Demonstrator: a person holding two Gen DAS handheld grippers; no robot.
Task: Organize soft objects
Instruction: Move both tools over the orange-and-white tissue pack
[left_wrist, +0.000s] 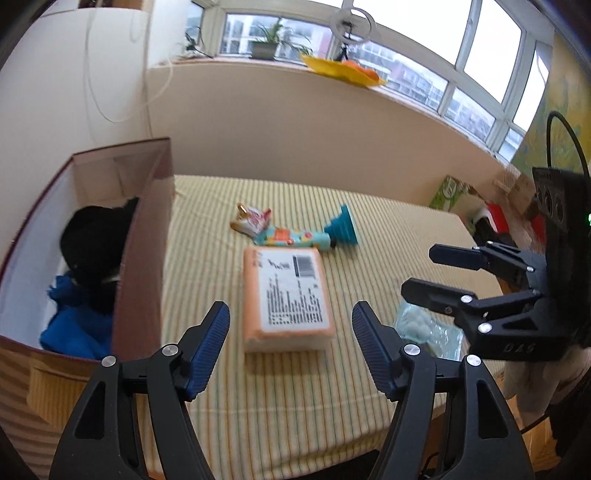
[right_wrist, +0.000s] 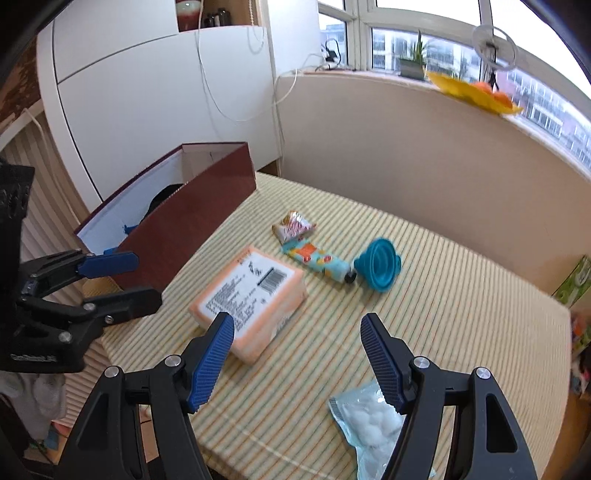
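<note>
An orange soft pack with a white label (left_wrist: 286, 297) (right_wrist: 249, 301) lies on the striped table, just ahead of my open, empty left gripper (left_wrist: 290, 325). A clear bag of cotton balls (right_wrist: 371, 424) (left_wrist: 424, 326) lies near the front right, under my open, empty right gripper (right_wrist: 297, 334). A dark red box (left_wrist: 142, 236) (right_wrist: 195, 229) at the left holds a black soft item (left_wrist: 98, 240) and a blue cloth (left_wrist: 79, 325). The right gripper also shows in the left wrist view (left_wrist: 421, 271), and the left gripper shows in the right wrist view (right_wrist: 142, 277).
A snack packet (left_wrist: 251, 218) (right_wrist: 293, 227), a patterned tube (left_wrist: 295, 238) (right_wrist: 319, 260) and a teal collapsible funnel (left_wrist: 341, 227) (right_wrist: 378, 264) lie at the table's far middle. A green box (left_wrist: 448, 194) stands beyond the right edge. A wall and window sill run behind.
</note>
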